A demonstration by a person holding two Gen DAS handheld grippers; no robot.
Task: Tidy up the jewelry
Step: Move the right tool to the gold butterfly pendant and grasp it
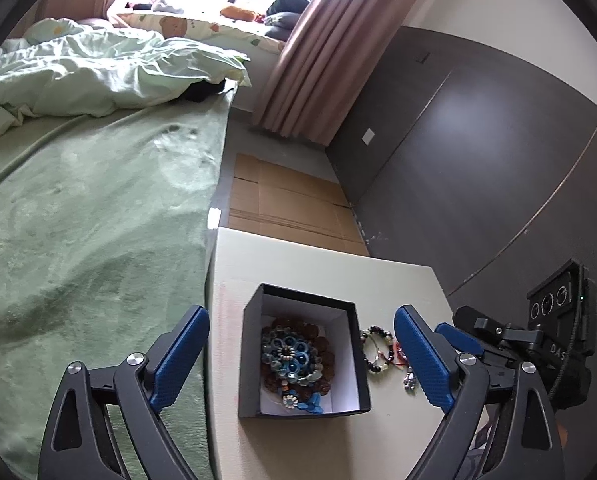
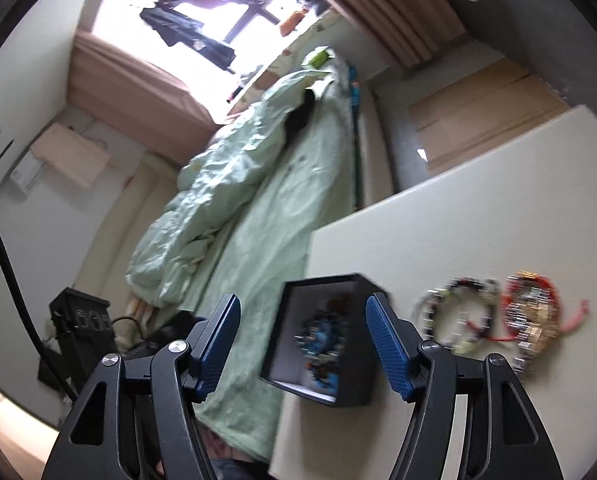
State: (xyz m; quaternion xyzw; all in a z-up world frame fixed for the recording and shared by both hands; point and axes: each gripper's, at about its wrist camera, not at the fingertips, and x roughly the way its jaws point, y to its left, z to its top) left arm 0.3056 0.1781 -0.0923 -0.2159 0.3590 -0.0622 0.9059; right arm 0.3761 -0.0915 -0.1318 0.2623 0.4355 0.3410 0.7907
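Observation:
A black open box [image 1: 358, 344] with a white inside stands on the pale table [image 1: 318, 264]. Blue and brown beaded jewelry [image 1: 296, 358] lies in it. Beaded bracelets [image 1: 376, 350] lie on the table right of the box. My left gripper [image 1: 302, 354] is open and empty above the box. In the right wrist view the box [image 2: 350, 388], a black and white bracelet [image 2: 458, 320] and a red and gold bracelet [image 2: 532, 316] show, blurred. My right gripper [image 2: 302, 344] is open and empty, near the box. The right gripper body [image 1: 538, 340] shows in the left wrist view.
A bed with a green blanket [image 1: 90, 220] runs along the table's left side. Flat cardboard [image 1: 290, 200] lies on the floor beyond the table. A dark wall panel [image 1: 478, 160] stands on the right.

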